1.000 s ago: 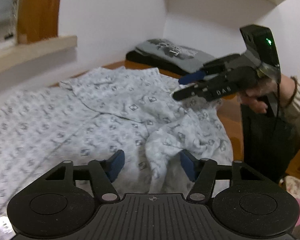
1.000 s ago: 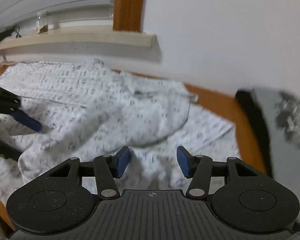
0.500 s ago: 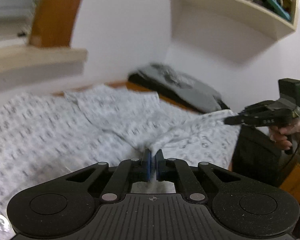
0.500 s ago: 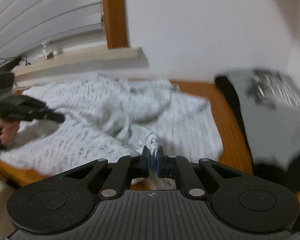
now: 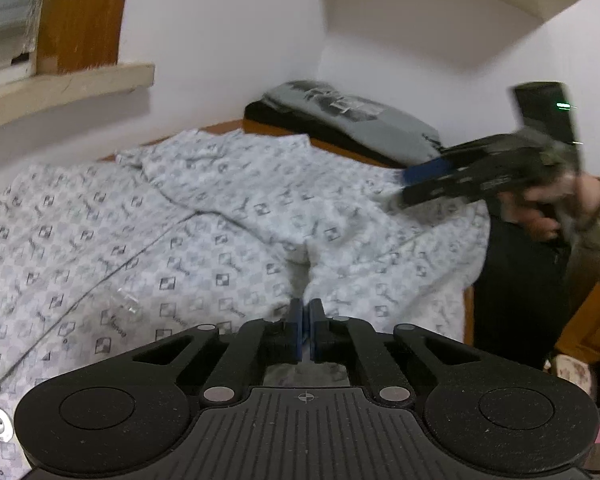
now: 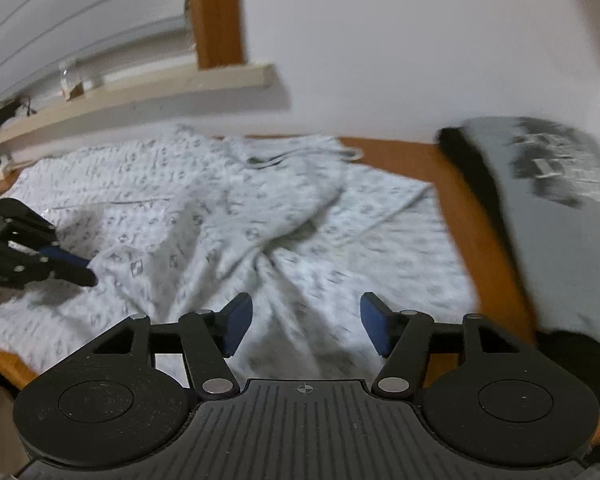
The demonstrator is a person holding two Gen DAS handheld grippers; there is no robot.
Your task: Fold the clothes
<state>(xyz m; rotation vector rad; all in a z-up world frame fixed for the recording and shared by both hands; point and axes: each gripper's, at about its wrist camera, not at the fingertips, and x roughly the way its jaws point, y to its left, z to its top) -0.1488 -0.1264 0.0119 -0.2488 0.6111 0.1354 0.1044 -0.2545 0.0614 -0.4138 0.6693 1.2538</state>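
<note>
Left wrist view: left gripper [image 5: 307, 312] pinched onto a ridge of patterned garment [image 5: 204, 224] spread over the wooden table [image 6: 466, 216]. Right wrist view: right gripper [image 6: 306, 322] spread wide above the cloth, gripping nothing; only here, a small jar [image 6: 69, 80] on the sill.

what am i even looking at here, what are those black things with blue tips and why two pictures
A person holds a two-finger gripper in each hand, and a camera on each looks along its fingers; hence two pictures. The left gripper is shut, pinching a fold of the patterned white garment spread on the wooden table. The right gripper is open above the cloth, holding nothing. Each view also shows the other gripper from the side. By the wall lies a folded grey printed shirt on something black.
</note>
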